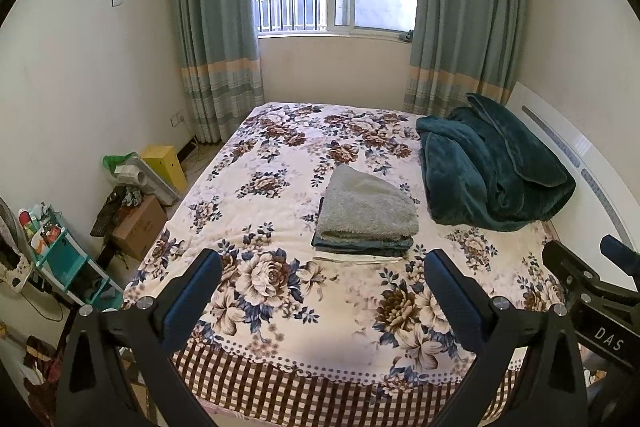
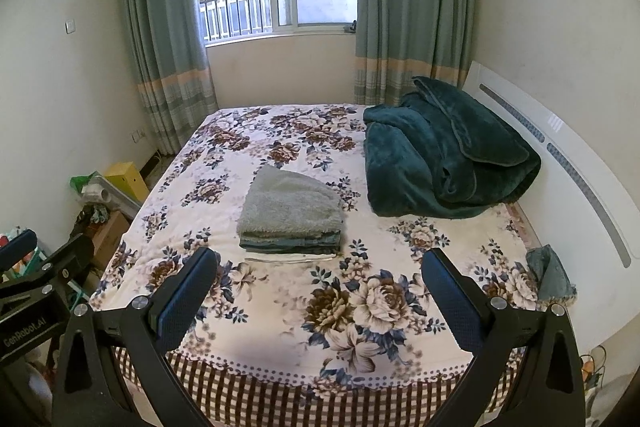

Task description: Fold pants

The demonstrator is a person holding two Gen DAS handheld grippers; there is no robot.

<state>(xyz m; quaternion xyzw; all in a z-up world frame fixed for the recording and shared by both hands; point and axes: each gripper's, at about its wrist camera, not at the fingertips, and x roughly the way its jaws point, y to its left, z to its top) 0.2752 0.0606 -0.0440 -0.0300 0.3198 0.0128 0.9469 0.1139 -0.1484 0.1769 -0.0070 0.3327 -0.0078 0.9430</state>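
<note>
Looks basically done: neat stack of folded grey fleecy and dark pants (image 1: 366, 223) sits ahead of the left tool (image 1: 322, 291) and right tool (image 2: 320, 291), both wide open and empty over the floral bed (image 2: 280, 307).

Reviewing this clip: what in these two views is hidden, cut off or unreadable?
- Folded stack: the fuzzy grey top piece covers the layers below in both views; which are pants is unclear.
- Grey cloth at the bed's right edge: absent from the left wrist view.
- Shelf items: too small.
</note>
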